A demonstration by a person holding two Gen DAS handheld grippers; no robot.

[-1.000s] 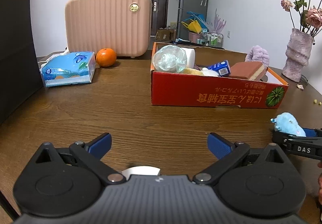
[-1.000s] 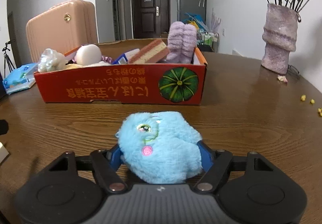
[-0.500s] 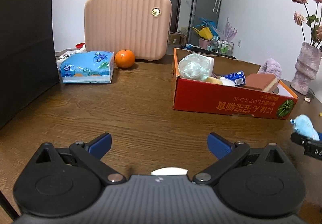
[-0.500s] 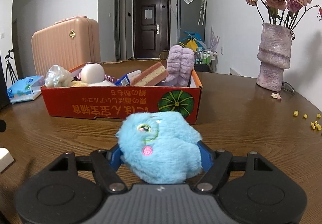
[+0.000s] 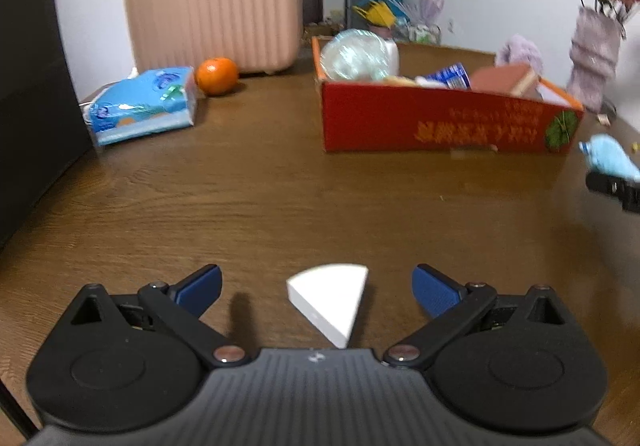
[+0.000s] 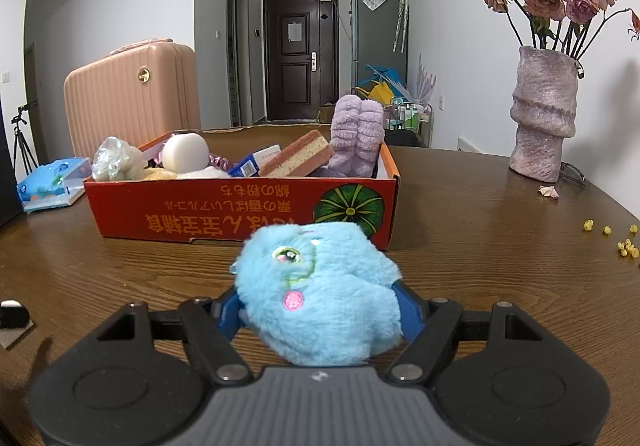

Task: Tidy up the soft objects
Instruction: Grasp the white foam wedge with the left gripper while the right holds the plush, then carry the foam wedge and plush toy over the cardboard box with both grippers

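Right wrist view: right gripper (image 6: 320, 310), angled slightly down over the table (image 6: 480, 246), grasps the blue plush toy (image 6: 316, 294); red box (image 6: 240, 211) beyond. Left gripper (image 5: 316, 290), spread wide, flanks a white wedge (image 5: 332, 298) without touching.

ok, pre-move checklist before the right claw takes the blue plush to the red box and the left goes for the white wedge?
1. Right claw shut on the blue plush toy: ok, pads press both sides.
2. Path to the red box: ok, bare table between the toy and the box's front wall.
3. Room in the box: cannot tell; sponge, purple fluffy item and other things fill what shows.
4. Left claw open: ok, nothing gripped.
5. White wedge between the left fingers: ok, centred, untouched by either pad.
6. Left view sharp: not ok, blurred.
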